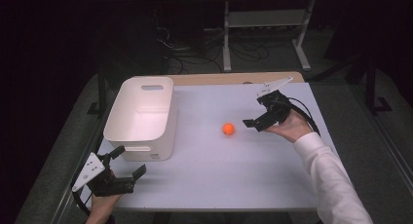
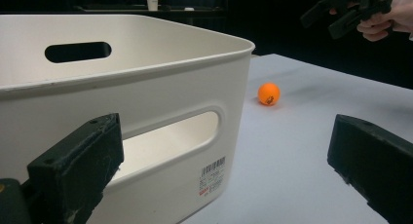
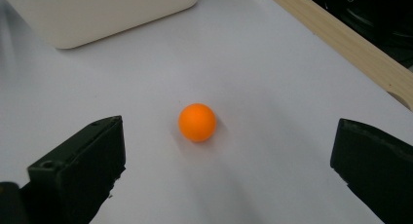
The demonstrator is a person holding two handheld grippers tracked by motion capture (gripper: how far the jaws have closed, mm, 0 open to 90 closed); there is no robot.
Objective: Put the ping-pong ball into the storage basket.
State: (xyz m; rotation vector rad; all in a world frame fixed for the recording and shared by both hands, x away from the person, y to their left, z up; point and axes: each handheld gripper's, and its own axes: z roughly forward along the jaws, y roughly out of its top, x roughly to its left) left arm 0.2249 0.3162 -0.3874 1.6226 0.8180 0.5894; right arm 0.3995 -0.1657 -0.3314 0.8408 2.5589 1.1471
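A small orange ball (image 1: 228,129) (image 2: 269,94) (image 3: 197,122) rests on the white tabletop (image 1: 219,170), right of a white plastic bin (image 1: 141,117) (image 2: 146,87) with handle cut-outs. My right gripper (image 1: 252,111) (image 3: 229,151) hovers just right of the ball, tilted down at it, jaws wide open and empty; the ball lies ahead of them, between the two. My left gripper (image 1: 130,160) (image 2: 226,151) sits low at the table's near left corner, open and empty, facing the bin's near wall. The right gripper (image 2: 341,12) also appears far off in the left gripper view.
The bin (image 3: 97,14) looks empty inside. A wooden strip (image 1: 234,78) (image 3: 341,44) borders the table's far edge. Beyond it stand a metal rack (image 1: 265,19) and cables on a dark floor. Bare tabletop stretches across the near middle and right.
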